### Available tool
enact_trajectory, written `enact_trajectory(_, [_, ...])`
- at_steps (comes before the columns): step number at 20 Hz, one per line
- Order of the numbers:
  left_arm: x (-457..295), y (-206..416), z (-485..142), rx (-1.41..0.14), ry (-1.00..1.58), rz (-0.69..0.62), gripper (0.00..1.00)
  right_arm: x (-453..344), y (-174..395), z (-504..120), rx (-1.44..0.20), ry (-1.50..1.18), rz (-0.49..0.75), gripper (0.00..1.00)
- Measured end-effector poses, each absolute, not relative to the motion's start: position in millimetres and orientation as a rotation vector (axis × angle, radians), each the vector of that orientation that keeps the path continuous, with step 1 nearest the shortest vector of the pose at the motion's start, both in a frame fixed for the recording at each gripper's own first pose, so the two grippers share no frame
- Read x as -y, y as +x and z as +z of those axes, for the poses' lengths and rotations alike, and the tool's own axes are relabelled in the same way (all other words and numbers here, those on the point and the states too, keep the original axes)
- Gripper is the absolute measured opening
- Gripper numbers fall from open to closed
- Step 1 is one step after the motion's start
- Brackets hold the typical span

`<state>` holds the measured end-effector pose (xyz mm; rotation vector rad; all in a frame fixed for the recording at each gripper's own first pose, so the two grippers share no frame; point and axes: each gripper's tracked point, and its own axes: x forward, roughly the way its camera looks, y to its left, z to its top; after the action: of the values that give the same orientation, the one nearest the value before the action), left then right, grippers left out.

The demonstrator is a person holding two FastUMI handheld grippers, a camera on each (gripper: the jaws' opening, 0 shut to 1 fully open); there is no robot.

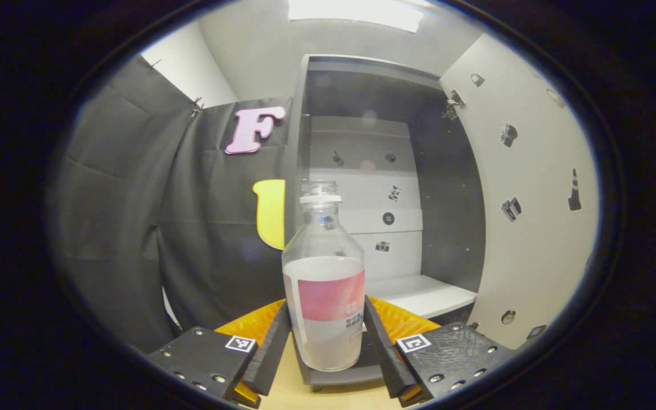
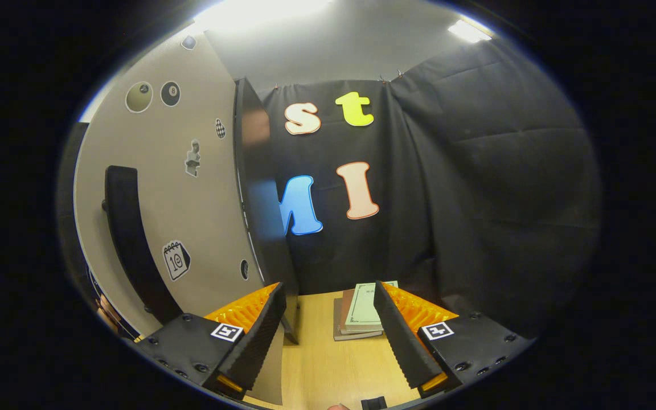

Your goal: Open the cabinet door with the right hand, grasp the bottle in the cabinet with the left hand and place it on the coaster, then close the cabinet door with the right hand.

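Both fingers of the left gripper (image 1: 324, 341) pinched the bottle (image 1: 324, 296), standing on the coaster (image 1: 336, 374) near the open cabinet (image 1: 385, 188). Placement looked done; release was next. The right gripper (image 2: 326, 330) sat spread beside the door (image 2: 191, 188), ready to close it.

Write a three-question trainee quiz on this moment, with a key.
1. True or false: the cabinet door stands open.
2. What sits between the fingers of the left gripper? A) a mug B) the bottle C) a book
3. Fill in: in the right gripper view, a stack of ____ lies on the table ahead of the right gripper.

Key: 1 true. 2 B; the fingers sit close on both sides of it, and it appears to stand on a dark coaster. 3 books; that gripper's jaws are apart and hold nothing.
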<state>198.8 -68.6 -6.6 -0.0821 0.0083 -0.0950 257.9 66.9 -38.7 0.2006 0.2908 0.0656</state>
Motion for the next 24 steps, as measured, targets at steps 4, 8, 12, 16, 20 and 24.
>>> enact_trajectory(4, [43.9,167.0,-21.8,-0.025,-0.097,-0.038,0.72,-72.3,252.3,-41.4,-0.297,0.187,0.106,0.98])
enact_trajectory(8, [33.4,136.2,-45.8,-0.029,-0.135,-0.01,0.73,-71.4,245.9,-43.8,-0.292,0.162,0.132,0.98])
enact_trajectory(12, [27.7,110.3,-83.4,-0.053,-0.159,0.022,0.75,-70.4,244.9,-47.8,-0.307,0.173,0.155,0.98])
enact_trajectory(16, [27.5,86.9,-118.8,-0.089,-0.168,0.035,0.75,-66.2,244.4,-52.2,-0.312,0.158,0.159,0.98])
enact_trajectory(20, [24.3,72.6,-156.7,-0.137,-0.147,0.053,0.75,-69.5,243.6,-61.7,-0.335,0.148,0.171,0.98])
enact_trajectory(24, [20.7,59.2,-191.8,-0.179,-0.156,0.075,0.73,-68.1,242.9,-71.1,-0.349,0.121,0.167,0.98])
